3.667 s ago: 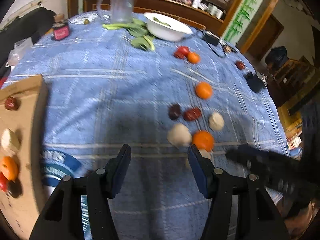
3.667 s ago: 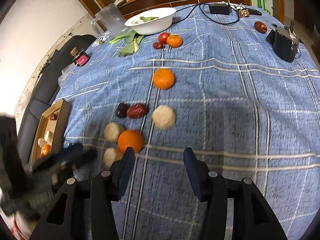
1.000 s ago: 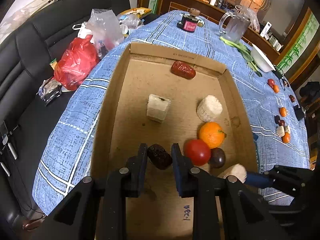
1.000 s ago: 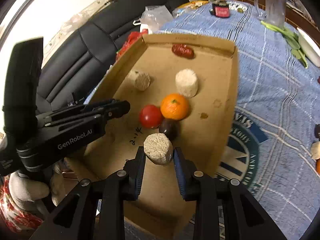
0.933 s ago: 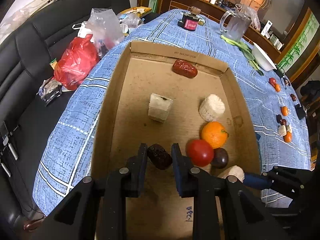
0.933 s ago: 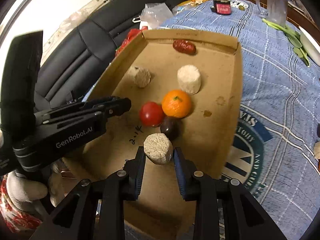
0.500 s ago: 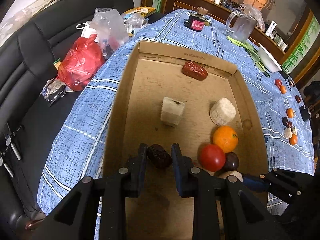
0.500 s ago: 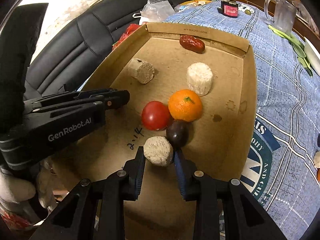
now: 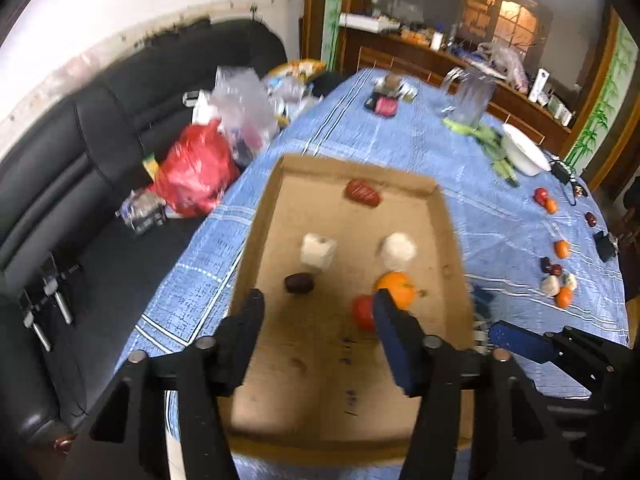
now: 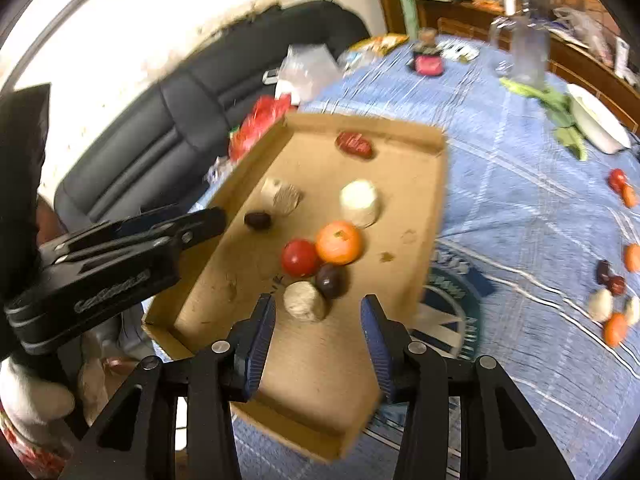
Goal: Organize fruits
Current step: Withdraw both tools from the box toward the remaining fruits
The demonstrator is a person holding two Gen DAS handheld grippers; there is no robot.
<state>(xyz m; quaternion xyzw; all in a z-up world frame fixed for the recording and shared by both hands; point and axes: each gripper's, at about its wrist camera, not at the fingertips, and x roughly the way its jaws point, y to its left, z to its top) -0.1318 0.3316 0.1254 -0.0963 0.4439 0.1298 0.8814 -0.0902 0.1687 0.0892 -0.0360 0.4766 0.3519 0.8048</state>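
Both the left gripper (image 9: 318,312) and right gripper (image 10: 318,316) gape wide, holding nothing (frames are blurred). At frame centre the cardboard box (image 10: 434,216) holds a dark date (image 9: 299,282), pale chunk (image 10: 305,301), tomato (image 10: 300,258) and orange (image 10: 339,242).

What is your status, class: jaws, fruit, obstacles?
Both grippers, left and right, open, empty. Dark date and pale piece lie in box. More fruit on cloth. Nothing blocking.

Left gripper (image 9: 318,312) gapes empty above the cardboard box (image 9: 256,232)
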